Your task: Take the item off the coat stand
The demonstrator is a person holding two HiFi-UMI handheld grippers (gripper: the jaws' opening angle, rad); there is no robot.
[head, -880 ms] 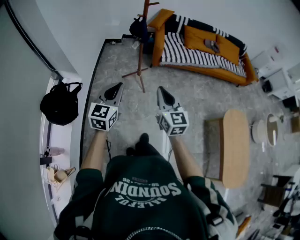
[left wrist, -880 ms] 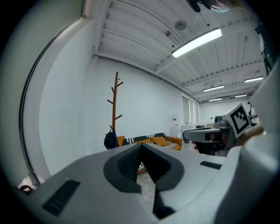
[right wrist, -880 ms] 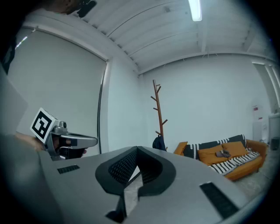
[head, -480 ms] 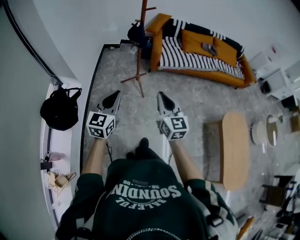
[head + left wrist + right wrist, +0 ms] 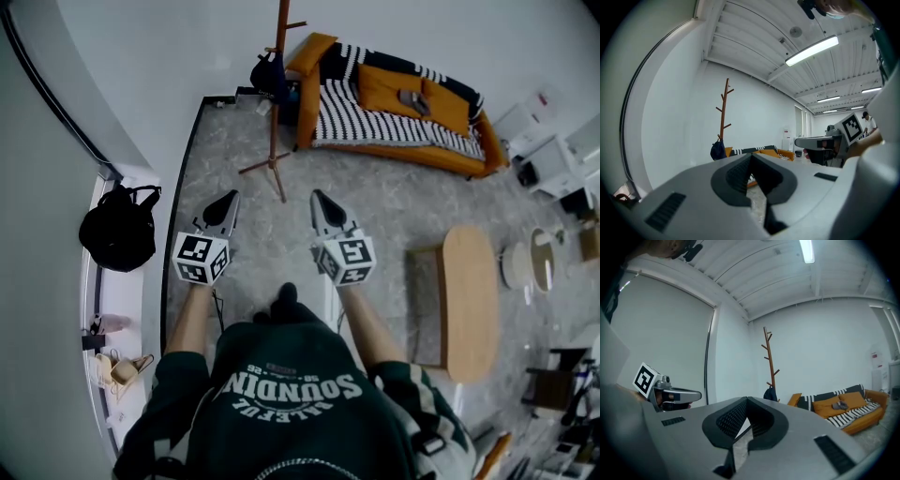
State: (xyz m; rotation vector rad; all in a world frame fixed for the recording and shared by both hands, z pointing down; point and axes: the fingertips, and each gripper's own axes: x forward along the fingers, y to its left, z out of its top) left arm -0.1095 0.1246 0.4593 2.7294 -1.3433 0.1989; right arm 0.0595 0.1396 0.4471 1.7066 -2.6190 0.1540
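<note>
Jaws first: both pairs are clenched on nothing. The left gripper point(image 5: 751, 158) has its pads pressed tip to tip, and the right gripper point(image 5: 746, 401) looks the same, with only floor showing through the slot under the tips. Both are held out in front of me, side by side and roughly level. What's changed in the last second isn't much: in the head view the stand point(image 5: 275, 112) has crept a bit closer and my grippers sit slightly lower in frame, while the jaws haven't budged. So I reckon I'm still walking up to it and haven't started the grab. The item point(image 5: 266, 73), a dark blob I can't identify for sure, hangs low on the stand, next to the end of the sofa point(image 5: 403, 112) and still well apart from both grippers. The black bag point(image 5: 116, 230) off to my left isn't on the stand, so I'm ignoring it. My guess is I need to close the gap, then open one pair before going for the item, and lift it up off its peg rather than yank it, since that stand looks skinny enough to tip.
</note>
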